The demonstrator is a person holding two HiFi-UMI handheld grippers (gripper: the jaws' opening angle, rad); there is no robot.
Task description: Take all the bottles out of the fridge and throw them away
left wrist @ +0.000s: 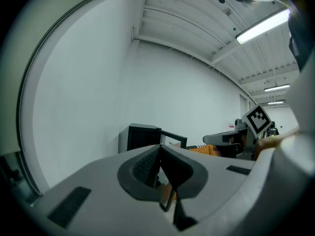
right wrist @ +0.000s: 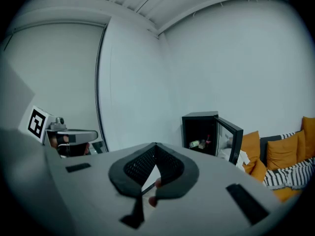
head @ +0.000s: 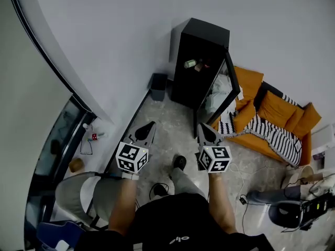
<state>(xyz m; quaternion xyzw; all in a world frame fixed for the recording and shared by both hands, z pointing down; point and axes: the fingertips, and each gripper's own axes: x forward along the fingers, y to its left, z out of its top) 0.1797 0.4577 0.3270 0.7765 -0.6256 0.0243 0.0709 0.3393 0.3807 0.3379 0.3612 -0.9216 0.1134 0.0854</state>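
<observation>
The approach is judged to be in hand: the fridge (head: 201,56), door open, is seen at upper centre, well apart; a walk closer and an opening of the jaws will be called for; the left gripper (head: 148,128) and right gripper (head: 204,129) are held side by side at lower centre, nearly level, jaws closed together (nothing gripped); the bottles (head: 190,64) lie on a fridge shelf.

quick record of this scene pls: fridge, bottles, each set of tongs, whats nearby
fridge: black fridge by the wall, door open
bottles: at least one bottle lying on a shelf inside
left: left tongs shut, empty, well short of the fridge
right: right tongs shut, empty, well short of the fridge
nearby: dark bin left of the fridge; orange sofa to its right
</observation>
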